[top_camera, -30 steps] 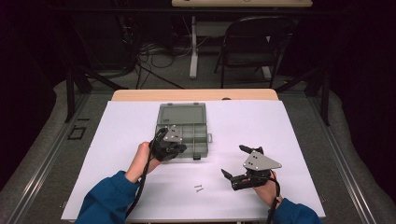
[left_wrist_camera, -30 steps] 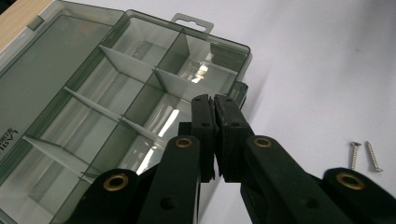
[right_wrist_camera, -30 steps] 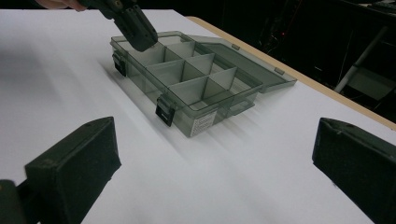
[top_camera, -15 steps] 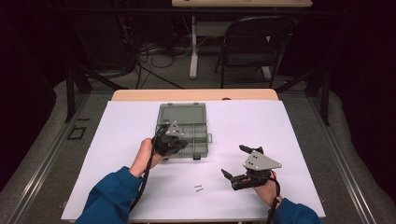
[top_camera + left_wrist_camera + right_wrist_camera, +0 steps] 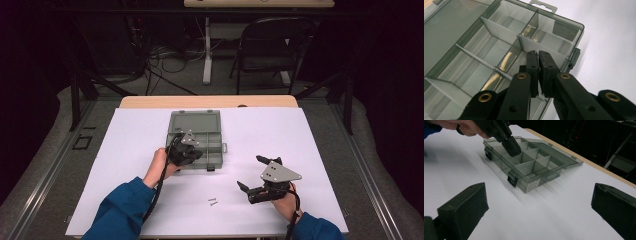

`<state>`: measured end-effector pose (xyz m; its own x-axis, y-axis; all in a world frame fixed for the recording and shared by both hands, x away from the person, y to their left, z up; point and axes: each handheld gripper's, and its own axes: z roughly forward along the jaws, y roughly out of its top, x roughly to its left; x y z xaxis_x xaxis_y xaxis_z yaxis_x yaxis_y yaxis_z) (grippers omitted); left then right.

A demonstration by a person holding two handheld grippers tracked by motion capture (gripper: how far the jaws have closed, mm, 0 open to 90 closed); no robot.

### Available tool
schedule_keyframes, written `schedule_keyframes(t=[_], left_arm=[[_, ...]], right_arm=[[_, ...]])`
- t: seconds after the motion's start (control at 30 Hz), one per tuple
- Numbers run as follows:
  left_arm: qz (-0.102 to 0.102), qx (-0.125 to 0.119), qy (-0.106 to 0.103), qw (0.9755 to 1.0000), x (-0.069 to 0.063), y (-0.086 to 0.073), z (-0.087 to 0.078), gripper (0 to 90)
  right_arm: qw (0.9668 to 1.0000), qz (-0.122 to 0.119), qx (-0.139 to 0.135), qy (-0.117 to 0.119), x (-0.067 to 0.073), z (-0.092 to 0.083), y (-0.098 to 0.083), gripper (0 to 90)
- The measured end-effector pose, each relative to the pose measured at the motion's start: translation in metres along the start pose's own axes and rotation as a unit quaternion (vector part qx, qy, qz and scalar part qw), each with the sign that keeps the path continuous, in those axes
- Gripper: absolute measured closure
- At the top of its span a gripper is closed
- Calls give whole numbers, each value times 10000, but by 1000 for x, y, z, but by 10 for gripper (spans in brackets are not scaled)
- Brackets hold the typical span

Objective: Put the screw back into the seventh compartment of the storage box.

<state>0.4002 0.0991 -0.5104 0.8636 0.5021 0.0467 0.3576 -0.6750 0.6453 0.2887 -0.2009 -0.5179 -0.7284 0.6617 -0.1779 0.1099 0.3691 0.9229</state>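
change: our left gripper (image 5: 538,55) has dipped from the organiser box's (image 5: 196,141) near edge into a front compartment, so we judge a drop-off is close | left jaws nearly shut, anything pinched too small to tell | right gripper (image 5: 256,173) wide open, empty, right of box | two screws (image 5: 213,202) lie nearer us than box.

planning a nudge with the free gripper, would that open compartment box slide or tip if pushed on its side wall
The compartment box would probably slide, not tip: it sits low and flat on the smooth white table cover. It looks like thin, rigid plastic with empty compartments, so likely light. The open lid lying behind it might drag or flex.
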Motion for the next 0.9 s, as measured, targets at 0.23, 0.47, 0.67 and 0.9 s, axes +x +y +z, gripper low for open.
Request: schedule_keyframes(t=[0.23, 0.47, 0.67, 0.9], left_arm=[[-134, -178, 0, 9998, 2, 0, -7, 570], [-141, -181, 66, 9997, -6, 0, -18, 287], [-62, -225, 57, 9997, -14, -2, -29, 158], [25, -273, 62, 9996, -23, -5, -38, 103]], right_arm=[[10000, 6, 11, -9, -1, -3, 1, 0], [10000, 9, 2, -8, -1, -3, 1, 0], [10000, 15, -5, 13, 0, -3, 1, 0], [10000, 7, -19, 23, 0, -3, 1, 0]])
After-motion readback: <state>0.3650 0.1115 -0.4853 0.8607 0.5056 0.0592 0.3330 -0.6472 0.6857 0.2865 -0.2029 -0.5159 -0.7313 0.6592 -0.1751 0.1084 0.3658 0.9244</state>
